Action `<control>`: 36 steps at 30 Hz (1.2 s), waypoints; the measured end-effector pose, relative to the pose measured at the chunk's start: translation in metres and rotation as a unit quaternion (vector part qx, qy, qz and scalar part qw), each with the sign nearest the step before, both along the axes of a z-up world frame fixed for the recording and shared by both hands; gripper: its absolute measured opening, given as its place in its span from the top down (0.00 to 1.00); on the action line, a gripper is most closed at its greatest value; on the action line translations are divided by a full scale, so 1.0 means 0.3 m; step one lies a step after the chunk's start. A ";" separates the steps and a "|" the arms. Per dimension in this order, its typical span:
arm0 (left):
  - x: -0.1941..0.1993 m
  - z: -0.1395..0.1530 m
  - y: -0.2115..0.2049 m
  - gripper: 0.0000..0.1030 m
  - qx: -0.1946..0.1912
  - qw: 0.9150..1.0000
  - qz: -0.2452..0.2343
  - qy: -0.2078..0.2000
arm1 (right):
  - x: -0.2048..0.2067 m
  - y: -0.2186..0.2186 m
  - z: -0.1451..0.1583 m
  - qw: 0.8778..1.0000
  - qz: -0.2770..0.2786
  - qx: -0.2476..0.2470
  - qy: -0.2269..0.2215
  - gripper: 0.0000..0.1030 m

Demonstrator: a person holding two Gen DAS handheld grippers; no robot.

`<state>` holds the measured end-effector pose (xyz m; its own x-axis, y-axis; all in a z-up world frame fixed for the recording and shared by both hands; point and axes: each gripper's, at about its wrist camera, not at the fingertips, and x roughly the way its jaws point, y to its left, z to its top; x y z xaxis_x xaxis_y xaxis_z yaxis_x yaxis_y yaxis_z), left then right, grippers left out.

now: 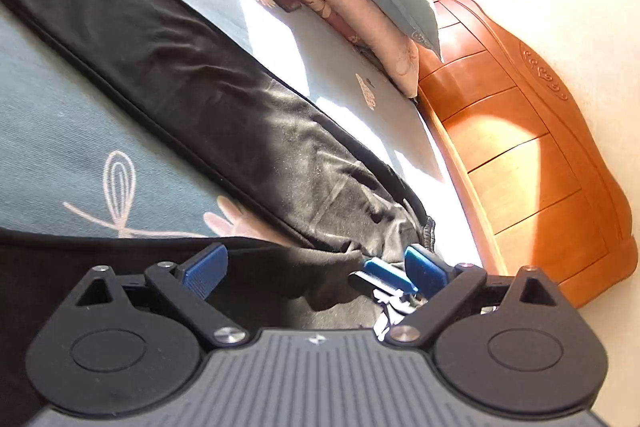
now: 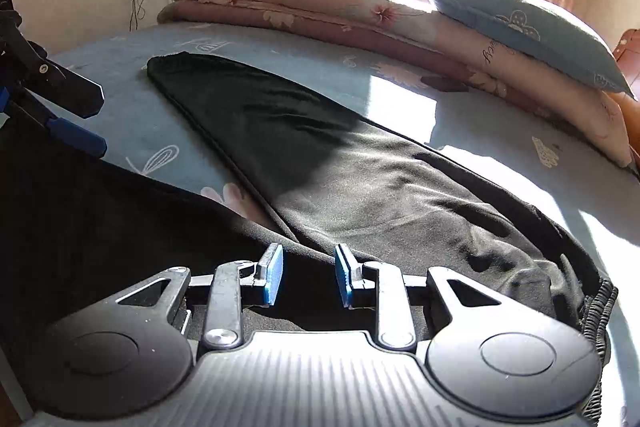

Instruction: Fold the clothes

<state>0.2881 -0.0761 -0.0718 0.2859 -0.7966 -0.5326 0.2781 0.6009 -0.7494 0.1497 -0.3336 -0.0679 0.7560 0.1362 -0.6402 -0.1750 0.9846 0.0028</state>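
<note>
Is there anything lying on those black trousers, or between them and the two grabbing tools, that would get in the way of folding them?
Nothing visible does. The black trousers lie along bare bedsheet; the folded quilt and pillow sit apart at the far edge. Both the left gripper and right gripper are directly over the fabric.

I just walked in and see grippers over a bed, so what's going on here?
A person with a handheld gripper in each hand is folding black trousers spread across a bed with a blue patterned sheet. One leg lies flat toward the far side; the elastic waistband sits at the near edge. The right gripper is open just above the dark fabric, gripping nothing. The left gripper is open too, over the cloth near the waist.
</note>
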 end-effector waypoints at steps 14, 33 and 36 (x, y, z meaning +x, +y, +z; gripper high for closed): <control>0.199 -0.234 -0.304 0.05 -0.012 0.997 0.012 0.070 | -0.087 0.173 -0.122 0.997 0.066 0.013 -0.032 0.47; 0.222 -0.210 -0.462 0.05 -0.110 0.991 -0.046 0.054 | -0.099 0.182 -0.147 0.998 0.055 -0.003 -0.029 0.42; 0.236 -0.193 -0.447 0.05 -0.152 0.987 -0.023 0.053 | -0.099 0.178 -0.146 0.998 0.051 -0.003 -0.030 0.42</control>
